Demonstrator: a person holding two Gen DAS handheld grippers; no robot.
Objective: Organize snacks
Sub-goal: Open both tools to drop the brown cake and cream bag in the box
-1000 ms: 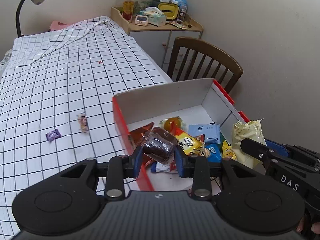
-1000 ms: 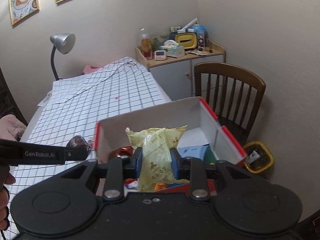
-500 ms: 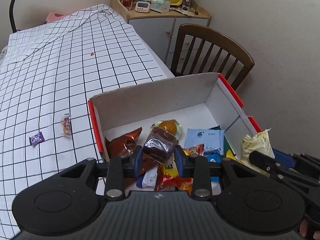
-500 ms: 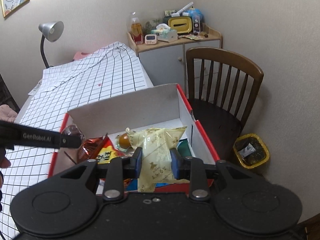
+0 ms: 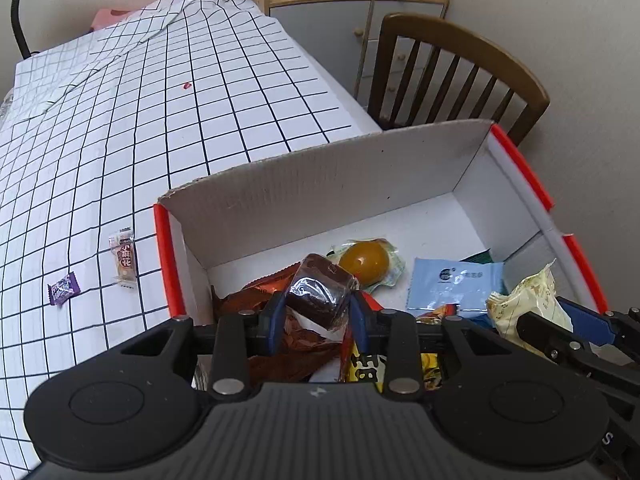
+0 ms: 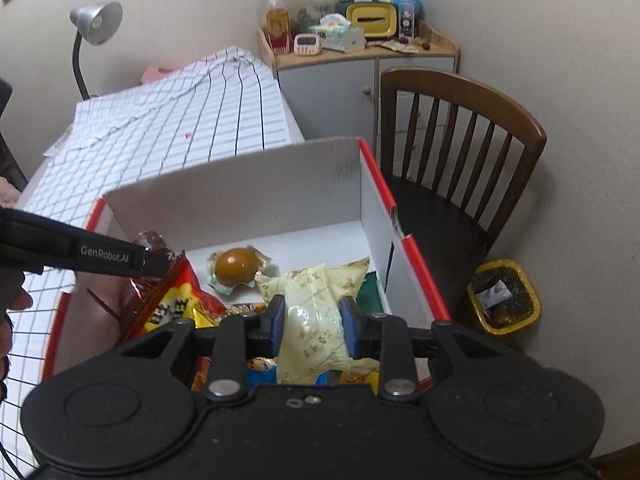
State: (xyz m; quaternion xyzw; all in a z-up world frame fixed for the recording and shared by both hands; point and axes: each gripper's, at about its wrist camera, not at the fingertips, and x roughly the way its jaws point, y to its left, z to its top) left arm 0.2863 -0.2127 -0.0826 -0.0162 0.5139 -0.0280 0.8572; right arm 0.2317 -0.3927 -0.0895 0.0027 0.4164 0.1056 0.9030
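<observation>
Over the open box (image 5: 328,184), my left gripper (image 5: 318,314) is clenched on a dark cake in clear wrap (image 5: 320,294), held above the snacks piled inside. My right gripper (image 6: 313,326) grips a pale yellow packet (image 6: 316,320) between its blue pads, low over the right side of the same box (image 6: 240,204). Inside I see a wrapped brown egg (image 5: 365,261), a light blue sachet (image 5: 454,286), a crumpled brown wrapper (image 5: 296,344) and a red and yellow bag (image 6: 180,304). Out on the checked tablecloth (image 5: 160,120), left of the box, lie a small purple candy (image 5: 63,288) and, nearer the box, a clear wrapped sweet (image 5: 123,258), apart from each other. A wooden chair (image 6: 460,152) stands beyond the box's right wall.
</observation>
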